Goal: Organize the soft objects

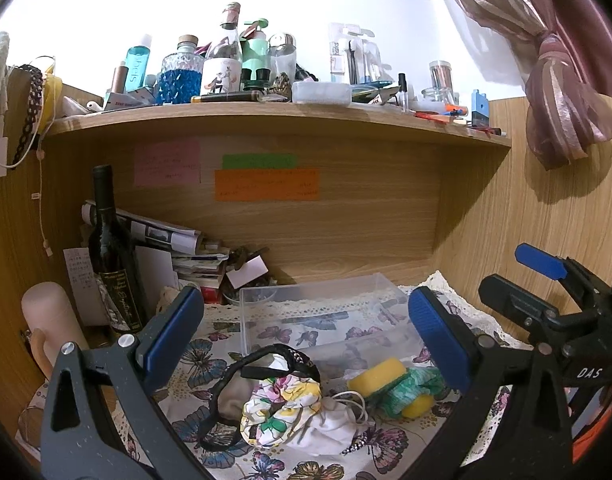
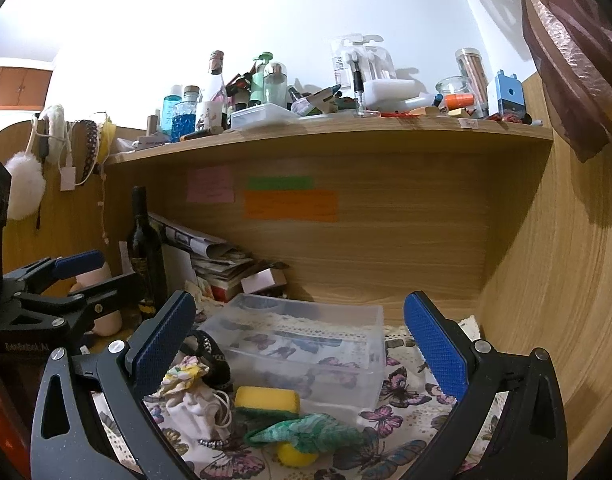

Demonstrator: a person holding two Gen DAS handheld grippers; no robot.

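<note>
A clear plastic box (image 1: 322,312) (image 2: 306,340) stands empty on a butterfly-print cloth (image 1: 194,356). In front of it lie soft things: a floral scrunchie (image 1: 282,404) (image 2: 184,374), a white drawstring pouch (image 1: 334,420) (image 2: 196,408), a black headband (image 1: 226,392), a yellow sponge (image 1: 376,376) (image 2: 266,400), a green cloth (image 1: 410,390) (image 2: 310,432) and a yellow ball (image 2: 296,454). My left gripper (image 1: 306,340) is open above the pile. My right gripper (image 2: 300,348) is open and empty over the sponge and box.
A dark wine bottle (image 1: 112,256) (image 2: 146,248), stacked papers (image 1: 186,248) and a pink bottle (image 1: 54,320) stand at the back left. A cluttered shelf (image 1: 266,116) overhangs. A wooden wall (image 2: 546,280) closes the right. A curtain (image 1: 558,80) hangs there.
</note>
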